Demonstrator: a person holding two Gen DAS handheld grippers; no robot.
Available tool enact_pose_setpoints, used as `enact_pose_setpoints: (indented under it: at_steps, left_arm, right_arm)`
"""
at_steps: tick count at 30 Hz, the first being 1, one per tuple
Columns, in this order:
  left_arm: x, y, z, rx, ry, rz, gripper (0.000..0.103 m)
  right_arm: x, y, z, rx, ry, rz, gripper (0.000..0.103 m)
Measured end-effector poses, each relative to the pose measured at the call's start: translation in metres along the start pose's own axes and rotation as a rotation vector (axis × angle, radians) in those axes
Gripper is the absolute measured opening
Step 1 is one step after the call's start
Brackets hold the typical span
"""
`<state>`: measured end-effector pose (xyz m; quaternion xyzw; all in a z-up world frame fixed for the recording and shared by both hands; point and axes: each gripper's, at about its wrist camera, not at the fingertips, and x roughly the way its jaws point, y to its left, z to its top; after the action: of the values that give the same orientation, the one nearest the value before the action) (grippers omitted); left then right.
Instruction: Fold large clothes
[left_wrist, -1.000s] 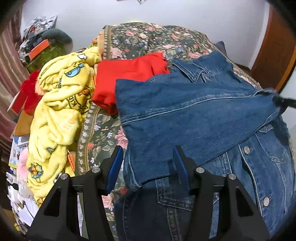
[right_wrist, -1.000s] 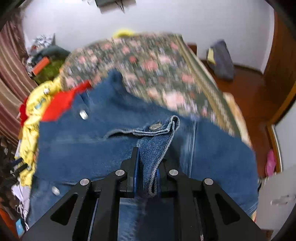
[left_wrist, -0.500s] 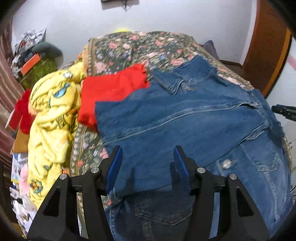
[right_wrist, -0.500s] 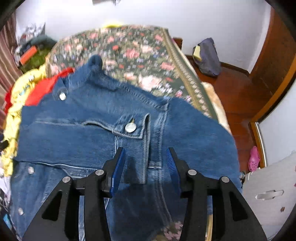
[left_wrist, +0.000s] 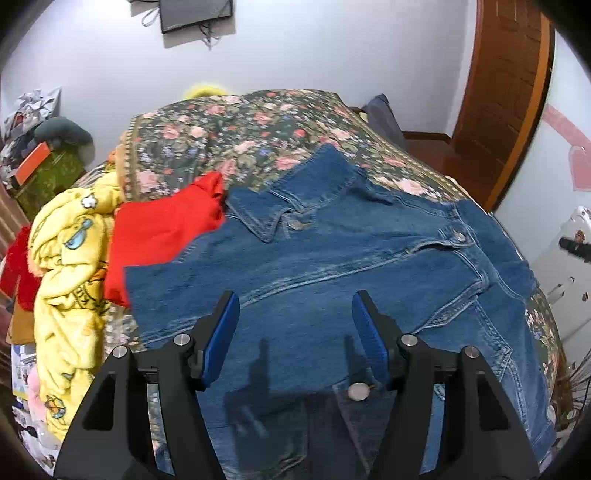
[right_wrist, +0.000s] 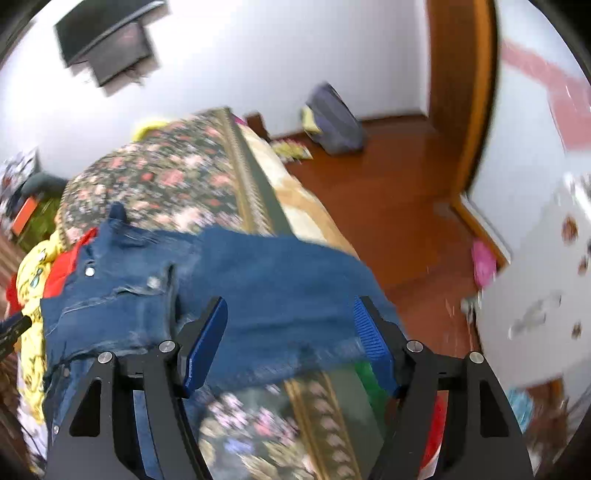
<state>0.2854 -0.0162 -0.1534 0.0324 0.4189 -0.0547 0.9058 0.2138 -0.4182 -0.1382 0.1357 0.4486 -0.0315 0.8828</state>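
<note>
Bright even light, fisheye edges, right view blurred

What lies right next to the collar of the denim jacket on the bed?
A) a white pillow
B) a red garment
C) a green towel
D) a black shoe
B: in the left wrist view a red garment lies on the floral bedspread, touching the left tip of the denim jacket's collar, with a yellow printed blanket further left.
</note>
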Motion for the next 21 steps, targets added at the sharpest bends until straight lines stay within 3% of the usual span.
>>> enact_pose_setpoints:
  at_steps: [4, 7, 9, 18, 21]
  left_arm:
    - [0.01, -0.011, -0.004, 0.004, 0.03, -0.016, 0.063]
    - [0.014, -0.014, -0.009, 0.002, 0.05, -0.018, 0.063]
    - [0.016, -0.013, -0.011, 0.001, 0.06, -0.012, 0.063]
    - [0.026, 0.002, -0.024, -0.025, 0.104, 0.028, 0.063]
    - [0.029, 0.004, -0.03, -0.028, 0.118, 0.037, 0.063]
  right_arm:
    - [0.027, -0.024, -0.016, 0.106, 0.095, 0.04, 0.067]
    - [0.06, -0.042, -0.03, 0.242, 0.199, 0.13, 0.067]
    - [0.068, -0.043, -0.033, 0.271, 0.218, 0.153, 0.07]
    - [0.102, -0.048, -0.014, 0.381, 0.172, 0.172, 0.079]
    - [0.104, -0.052, -0.007, 0.387, 0.148, 0.154, 0.077]
